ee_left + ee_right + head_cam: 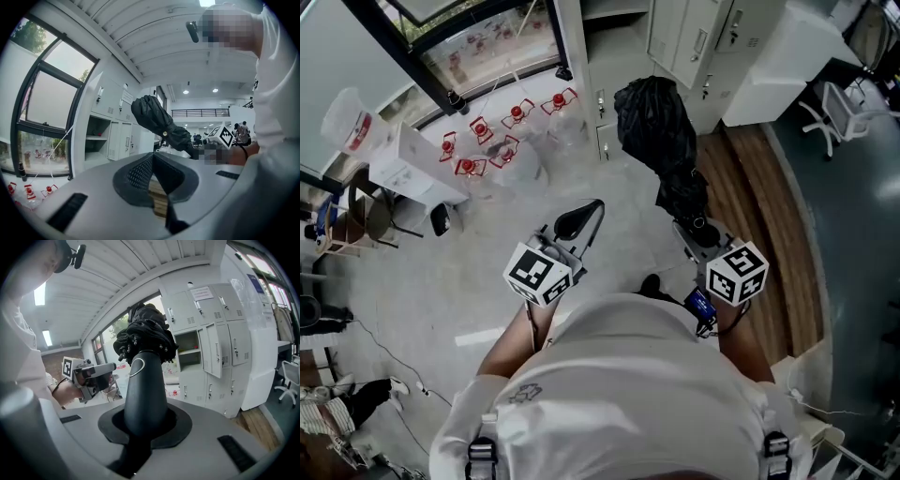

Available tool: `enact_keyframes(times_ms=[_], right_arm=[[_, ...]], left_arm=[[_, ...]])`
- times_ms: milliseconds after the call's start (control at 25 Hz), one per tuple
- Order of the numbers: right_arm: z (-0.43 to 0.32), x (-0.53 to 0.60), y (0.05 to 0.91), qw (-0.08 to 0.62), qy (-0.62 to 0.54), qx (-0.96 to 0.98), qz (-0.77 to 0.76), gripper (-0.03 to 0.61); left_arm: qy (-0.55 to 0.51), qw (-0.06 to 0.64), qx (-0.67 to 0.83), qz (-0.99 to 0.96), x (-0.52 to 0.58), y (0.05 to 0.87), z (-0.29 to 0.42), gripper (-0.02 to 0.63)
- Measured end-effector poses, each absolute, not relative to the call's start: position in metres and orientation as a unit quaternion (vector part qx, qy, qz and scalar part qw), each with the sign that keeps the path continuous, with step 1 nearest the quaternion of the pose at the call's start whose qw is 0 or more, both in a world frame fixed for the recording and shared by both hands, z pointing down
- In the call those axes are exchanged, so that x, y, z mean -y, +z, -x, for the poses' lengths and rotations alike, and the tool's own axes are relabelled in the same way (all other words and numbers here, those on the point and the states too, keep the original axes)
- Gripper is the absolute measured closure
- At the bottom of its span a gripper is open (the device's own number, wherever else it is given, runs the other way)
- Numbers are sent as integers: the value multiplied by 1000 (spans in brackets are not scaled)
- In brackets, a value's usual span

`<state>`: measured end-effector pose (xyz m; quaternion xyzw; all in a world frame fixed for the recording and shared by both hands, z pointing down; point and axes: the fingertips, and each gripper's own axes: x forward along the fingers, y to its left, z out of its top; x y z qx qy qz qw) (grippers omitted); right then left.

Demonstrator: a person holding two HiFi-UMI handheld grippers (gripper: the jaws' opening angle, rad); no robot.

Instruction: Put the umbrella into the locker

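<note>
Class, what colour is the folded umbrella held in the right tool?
The umbrella is black, handle included; clearest in the right gripper view.

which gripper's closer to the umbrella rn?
Right. The right gripper is shut on the umbrella, holding it by its handle. The left gripper is apart from it, off to its left in the head view, jaws together and empty.
</note>
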<state>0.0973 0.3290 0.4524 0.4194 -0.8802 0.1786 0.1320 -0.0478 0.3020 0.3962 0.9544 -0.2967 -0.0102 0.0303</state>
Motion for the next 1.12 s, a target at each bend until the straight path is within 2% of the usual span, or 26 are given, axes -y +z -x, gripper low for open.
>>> enact_keyframes(times_ms=[320, 520, 800, 1120], right_arm=[[-181, -274, 451, 127, 181, 888, -403, 500], [-202, -245, 459, 122, 195, 893, -387, 500], [-191, -195, 460, 114, 203, 893, -386, 499], [-152, -116, 452, 103, 198, 890, -398, 499]], left_arm=[[-7, 22, 319, -948, -256, 400, -27, 603], [-3, 29, 330, -943, -238, 407, -49, 603], [-7, 25, 336, -942, -192, 406, -40, 603], [-15, 13, 336, -942, -115, 405, 5, 603]])
